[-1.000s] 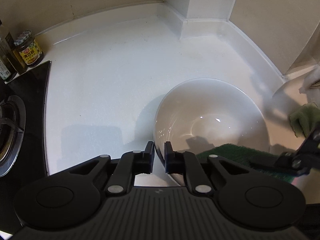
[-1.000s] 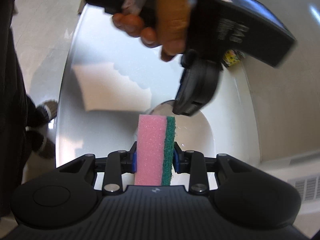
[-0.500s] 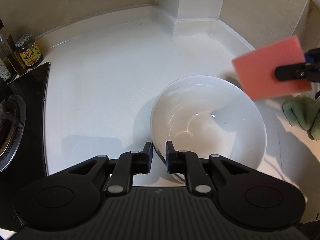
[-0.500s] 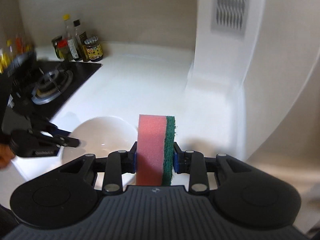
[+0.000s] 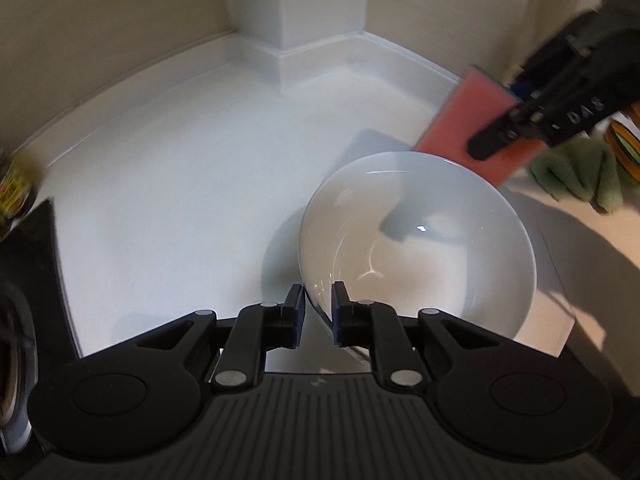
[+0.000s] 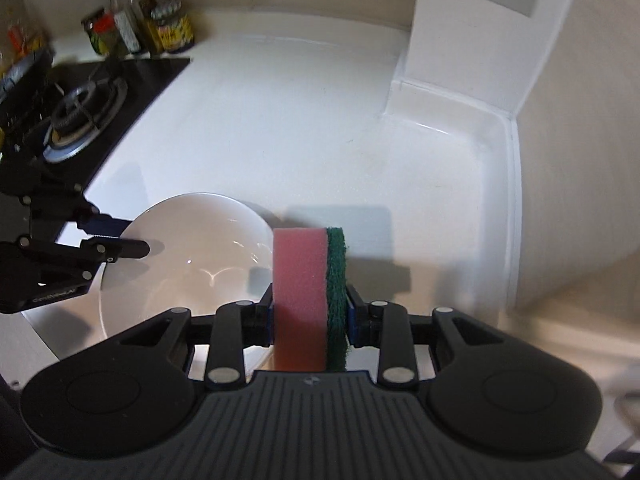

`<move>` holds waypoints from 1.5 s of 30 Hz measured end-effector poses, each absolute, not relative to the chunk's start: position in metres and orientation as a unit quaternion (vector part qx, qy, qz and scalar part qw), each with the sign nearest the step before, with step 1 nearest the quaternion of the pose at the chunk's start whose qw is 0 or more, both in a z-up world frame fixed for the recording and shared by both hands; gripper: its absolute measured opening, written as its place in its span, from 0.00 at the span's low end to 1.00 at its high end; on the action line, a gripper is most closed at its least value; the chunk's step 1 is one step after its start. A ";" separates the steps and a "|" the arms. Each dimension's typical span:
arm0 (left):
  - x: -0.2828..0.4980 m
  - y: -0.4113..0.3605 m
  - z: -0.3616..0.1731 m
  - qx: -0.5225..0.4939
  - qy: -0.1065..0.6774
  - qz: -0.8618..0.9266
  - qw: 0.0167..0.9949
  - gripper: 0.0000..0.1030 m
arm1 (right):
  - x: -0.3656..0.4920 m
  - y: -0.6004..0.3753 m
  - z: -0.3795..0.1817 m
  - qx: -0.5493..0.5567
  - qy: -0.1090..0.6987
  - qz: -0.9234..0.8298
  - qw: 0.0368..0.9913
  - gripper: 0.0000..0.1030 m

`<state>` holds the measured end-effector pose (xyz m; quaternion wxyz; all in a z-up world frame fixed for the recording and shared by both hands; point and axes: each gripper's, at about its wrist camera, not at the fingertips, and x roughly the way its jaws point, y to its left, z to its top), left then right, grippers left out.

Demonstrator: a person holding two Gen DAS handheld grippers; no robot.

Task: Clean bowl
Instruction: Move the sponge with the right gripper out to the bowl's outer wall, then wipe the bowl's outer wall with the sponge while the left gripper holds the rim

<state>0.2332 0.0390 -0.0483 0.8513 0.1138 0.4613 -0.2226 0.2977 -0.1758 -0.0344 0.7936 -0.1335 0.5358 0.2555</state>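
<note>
Since the earlier frames, the right tongs have swung out of the bowl and now hang above its far right rim, with the sponge turned pink face up.

Left wrist view: the left tongs straddle the near rim of the bowl, one finger inside and one outside. A narrow gap shows beside the rim, so the pads do not appear to press on it. The bowl stands upright on the white bench, and its inside looks bare and glossy. A green cloth lies on the bench to the right of the bowl. A jar stands at the left edge, blurred.

Right wrist view: the right tongs pinch the sponge upright, pink foam on the left and green scouring layer on the right. The bowl sits below and to the left. The left tongs reach its left rim. A stove burner and several bottles occupy the far left corner.
</note>
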 end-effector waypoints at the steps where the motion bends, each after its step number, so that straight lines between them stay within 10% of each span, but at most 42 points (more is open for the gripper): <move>1: 0.238 0.040 -0.048 0.118 0.461 -0.236 0.847 0.13 | 0.300 -0.173 -0.037 -0.142 0.538 0.257 0.790 0.27; 14: 0.233 0.051 -0.048 0.061 0.482 -0.213 0.848 0.17 | 0.279 -0.206 -0.056 -0.006 0.551 0.204 0.809 0.26; 24: 0.268 0.022 -0.046 0.217 0.452 -0.272 0.821 0.11 | 0.315 -0.191 -0.056 -0.069 0.557 0.281 0.779 0.26; 34: 0.233 0.048 -0.048 -0.005 0.491 -0.146 0.859 0.15 | 0.306 -0.210 -0.060 -0.021 0.536 0.281 0.796 0.26; 45: 0.288 0.019 -0.058 0.206 0.493 -0.243 0.810 0.11 | 0.318 -0.200 -0.056 -0.061 0.535 0.318 0.780 0.26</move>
